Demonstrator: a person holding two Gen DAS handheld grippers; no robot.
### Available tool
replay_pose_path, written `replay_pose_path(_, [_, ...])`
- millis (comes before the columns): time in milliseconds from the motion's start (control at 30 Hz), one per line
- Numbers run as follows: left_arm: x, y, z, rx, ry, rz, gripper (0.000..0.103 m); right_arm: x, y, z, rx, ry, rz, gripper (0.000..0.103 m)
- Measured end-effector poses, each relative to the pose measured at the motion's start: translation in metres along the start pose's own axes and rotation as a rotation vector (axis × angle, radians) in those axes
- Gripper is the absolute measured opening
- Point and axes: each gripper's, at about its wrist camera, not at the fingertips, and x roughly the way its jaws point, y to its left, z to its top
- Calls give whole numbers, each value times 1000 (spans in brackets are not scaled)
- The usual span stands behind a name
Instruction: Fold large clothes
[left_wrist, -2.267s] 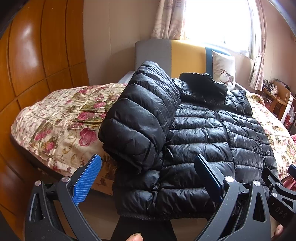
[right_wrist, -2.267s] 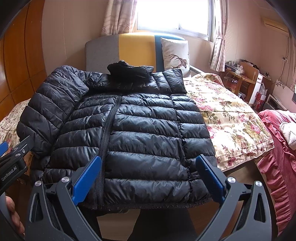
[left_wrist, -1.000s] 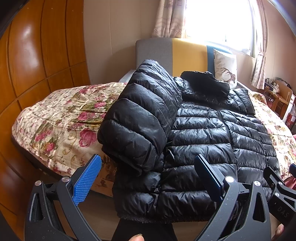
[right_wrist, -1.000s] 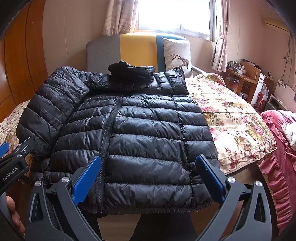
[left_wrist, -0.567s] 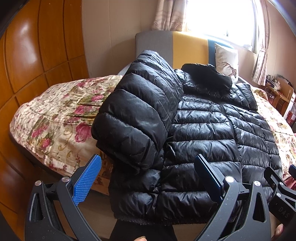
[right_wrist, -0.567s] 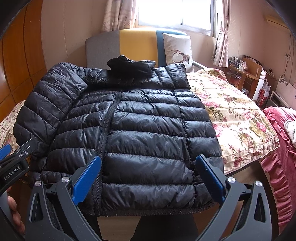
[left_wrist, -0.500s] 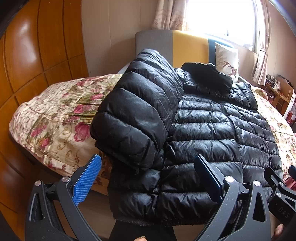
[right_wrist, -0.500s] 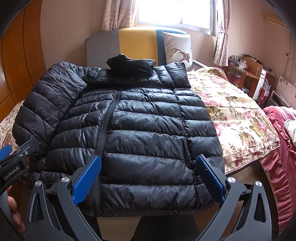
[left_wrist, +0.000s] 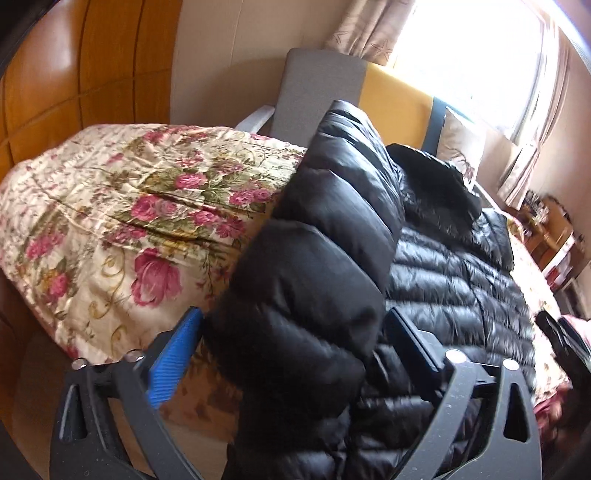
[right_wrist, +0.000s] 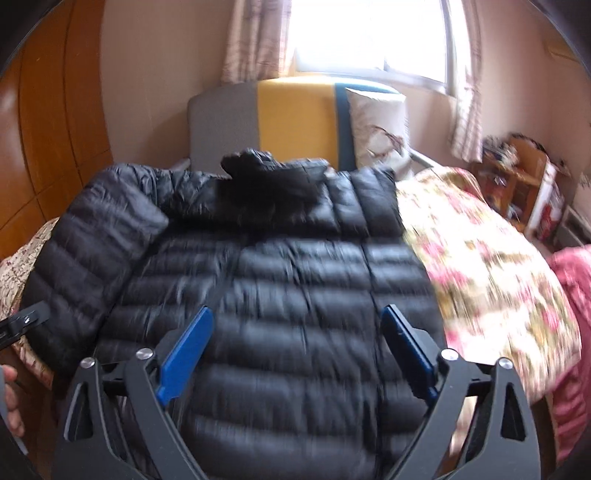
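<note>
A black puffer jacket (right_wrist: 295, 266) lies front up on the bed, its hood bunched at the collar. Its left sleeve (left_wrist: 314, 277) is folded in along the body. My left gripper (left_wrist: 291, 314) reaches around the lower end of that sleeve, and its jaws are closing with the sleeve's bulk between the blue pads. My right gripper (right_wrist: 297, 312) hovers low over the jacket's lower front, right of the zip. Its jaws are closing too, with quilted fabric under and between them but not pinched. The picture is blurred by motion.
A floral quilt (left_wrist: 129, 221) covers the bed. A grey and yellow headboard (right_wrist: 288, 122) and a pillow (right_wrist: 380, 125) stand at the far end. Wood panelling (left_wrist: 74, 74) runs along the left. Pink bedding (right_wrist: 572, 295) and a cluttered shelf (right_wrist: 517, 177) are on the right.
Both grippers have pushed forward onto the jacket. The left one has rolled and now straddles the sleeve's end. Both pairs of jaws have narrowed a little.
</note>
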Motion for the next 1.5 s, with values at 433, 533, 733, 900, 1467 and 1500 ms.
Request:
replay_pose_path(433, [20,84,80,-139,-2,-9,14,208,82,82,-403,154,-59,56])
replay_pose_path(533, [25,113,105,-139,-26,108,14,234,76,92,-405,205,-26,19])
replay_pose_path(733, [59,161,143,-187,12,297,14,189,-8,162,-146,18,-12,7])
replay_pose_path(900, [84,180,174,-209,21,410,14,172,-163,228,169,-71,-246,5])
replay_pose_path(1467, [29,154,127,-180,-88,370,92,83,-399,102,752,11,-476,89])
replay_pose_path(1500, [27,147,120,-159,-83,349,92,82,-386,97,706,24,-472,89])
